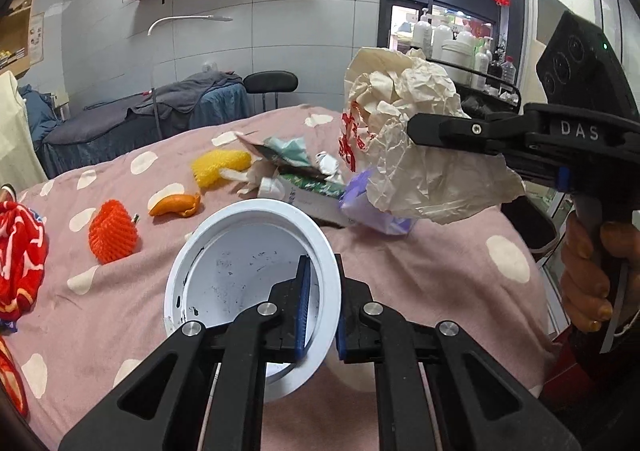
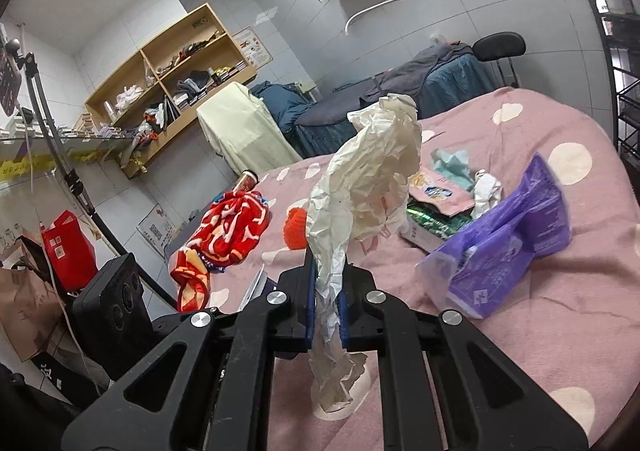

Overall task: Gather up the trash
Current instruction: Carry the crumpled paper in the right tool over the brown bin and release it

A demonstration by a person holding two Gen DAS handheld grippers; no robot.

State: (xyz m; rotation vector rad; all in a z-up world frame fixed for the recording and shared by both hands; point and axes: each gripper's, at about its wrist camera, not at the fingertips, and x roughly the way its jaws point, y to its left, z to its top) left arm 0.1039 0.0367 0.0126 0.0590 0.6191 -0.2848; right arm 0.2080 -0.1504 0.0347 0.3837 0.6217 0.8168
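Note:
My left gripper (image 1: 320, 303) is shut on the rim of a white plastic bin (image 1: 224, 271), which tilts its empty inside toward the camera above the pink spotted bedspread (image 1: 420, 275). My right gripper (image 2: 326, 299) is shut on a crumpled cream paper bag (image 2: 368, 179) with red print. In the left wrist view that paper bag (image 1: 404, 139) hangs in the air to the right of and above the bin, pinched by the right gripper (image 1: 416, 129), with a hand (image 1: 586, 271) on its handle. Loose trash lies on the bed behind.
On the bed lie an orange foam net (image 1: 114, 231), orange peel (image 1: 178, 205), a yellow foam net (image 1: 220, 167), wrappers and a carton (image 1: 304, 179), a purple plastic pack (image 2: 508, 239) and a red patterned cloth (image 2: 228, 231). A second bed, chair and shelves stand beyond.

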